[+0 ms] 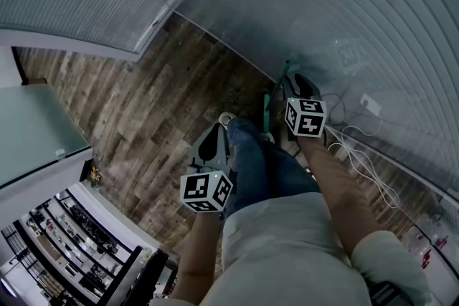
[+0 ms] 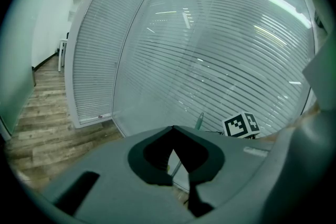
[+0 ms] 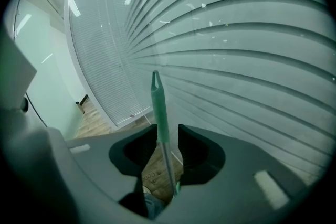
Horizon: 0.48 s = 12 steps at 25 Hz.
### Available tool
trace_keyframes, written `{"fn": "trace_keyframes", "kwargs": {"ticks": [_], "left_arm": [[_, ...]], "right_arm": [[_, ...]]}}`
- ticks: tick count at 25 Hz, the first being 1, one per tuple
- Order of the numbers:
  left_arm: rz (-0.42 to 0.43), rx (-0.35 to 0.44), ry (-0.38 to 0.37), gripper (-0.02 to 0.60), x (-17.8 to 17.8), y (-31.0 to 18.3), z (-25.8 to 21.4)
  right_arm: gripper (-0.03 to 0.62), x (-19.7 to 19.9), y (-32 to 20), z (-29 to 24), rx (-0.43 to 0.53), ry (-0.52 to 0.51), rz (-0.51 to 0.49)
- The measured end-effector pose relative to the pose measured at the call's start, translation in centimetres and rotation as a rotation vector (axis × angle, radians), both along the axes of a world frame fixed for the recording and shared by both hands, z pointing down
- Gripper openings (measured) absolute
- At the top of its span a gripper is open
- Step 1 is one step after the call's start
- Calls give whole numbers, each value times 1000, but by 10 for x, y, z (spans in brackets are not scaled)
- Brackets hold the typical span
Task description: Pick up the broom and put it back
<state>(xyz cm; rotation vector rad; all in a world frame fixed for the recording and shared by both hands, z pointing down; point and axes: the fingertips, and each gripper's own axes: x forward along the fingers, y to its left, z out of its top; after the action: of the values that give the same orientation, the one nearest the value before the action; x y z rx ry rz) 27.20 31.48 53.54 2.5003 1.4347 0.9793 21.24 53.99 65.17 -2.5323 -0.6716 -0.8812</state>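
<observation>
The broom's thin green handle stands almost upright by the glass wall with blinds. In the right gripper view the handle passes between the jaws of my right gripper. It lies close to the left jaw, with a gap to the right jaw, so the gripper is open around it. In the head view the right gripper is beside the handle, near the wall. My left gripper hangs lower and to the left over the floor. Its jaws meet at the tips and hold nothing. The broom's head is hidden.
The curved glass wall with blinds runs across the back and right. White cables and a plug block lie at its foot. The person's jeans leg stands between the grippers on the wooden floor. A white counter stands at the left.
</observation>
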Motion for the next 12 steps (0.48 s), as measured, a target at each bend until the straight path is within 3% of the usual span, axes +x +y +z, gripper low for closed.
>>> {"fn": "trace_keyframes", "kwargs": {"ticks": [12], "left_arm": [[-8,-11,17,6,-6,-1,-12]], "right_arm": [[129,-5,-14,-27,-2,50,-22]]}}
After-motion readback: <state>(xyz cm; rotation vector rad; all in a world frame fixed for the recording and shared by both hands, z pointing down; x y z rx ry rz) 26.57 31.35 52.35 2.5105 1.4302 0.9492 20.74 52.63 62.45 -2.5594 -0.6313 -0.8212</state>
